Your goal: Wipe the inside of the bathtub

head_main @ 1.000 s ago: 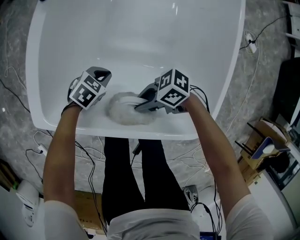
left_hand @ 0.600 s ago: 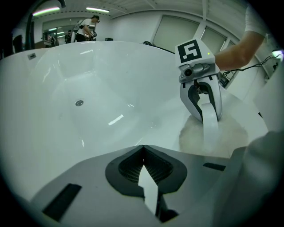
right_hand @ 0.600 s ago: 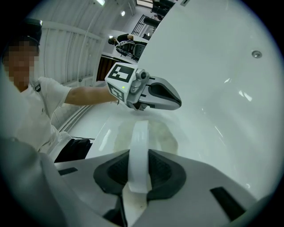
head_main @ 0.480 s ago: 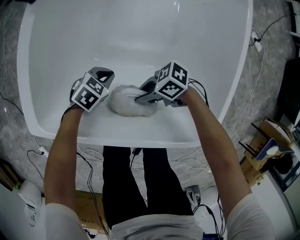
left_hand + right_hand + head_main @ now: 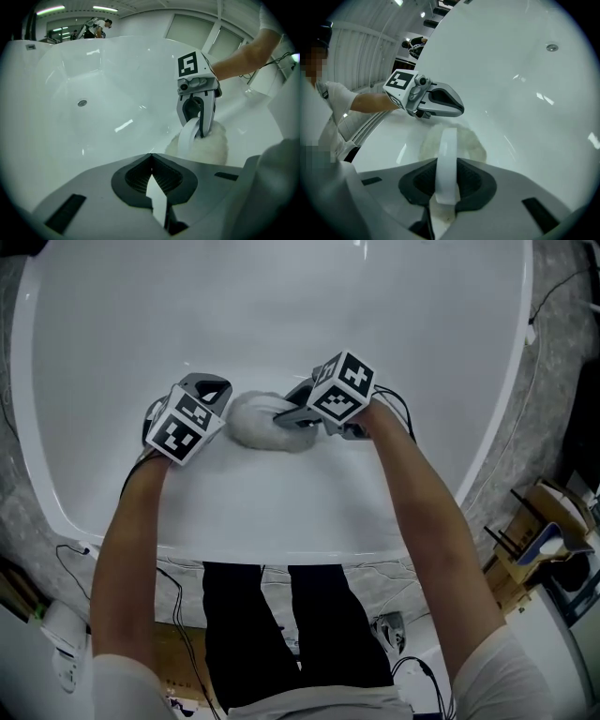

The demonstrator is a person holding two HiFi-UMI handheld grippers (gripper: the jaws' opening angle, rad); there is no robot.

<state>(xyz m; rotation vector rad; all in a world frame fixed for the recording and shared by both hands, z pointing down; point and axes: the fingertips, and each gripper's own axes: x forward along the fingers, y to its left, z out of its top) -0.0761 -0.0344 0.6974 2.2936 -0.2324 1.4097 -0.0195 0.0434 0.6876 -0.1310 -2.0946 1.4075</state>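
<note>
In the lower half of the head view, the person's bare forearms crossed the near rim of the glossy white bathtub. Just past the rim, at mid-frame, the right tool was clenched on the white band handle of a fluffy white wiping pad. The pad rested on the tub's inner surface. The left tool sat just left of the pad, its jaws drawn together on nothing. Farther up the basin was a small round metal drain.
</note>
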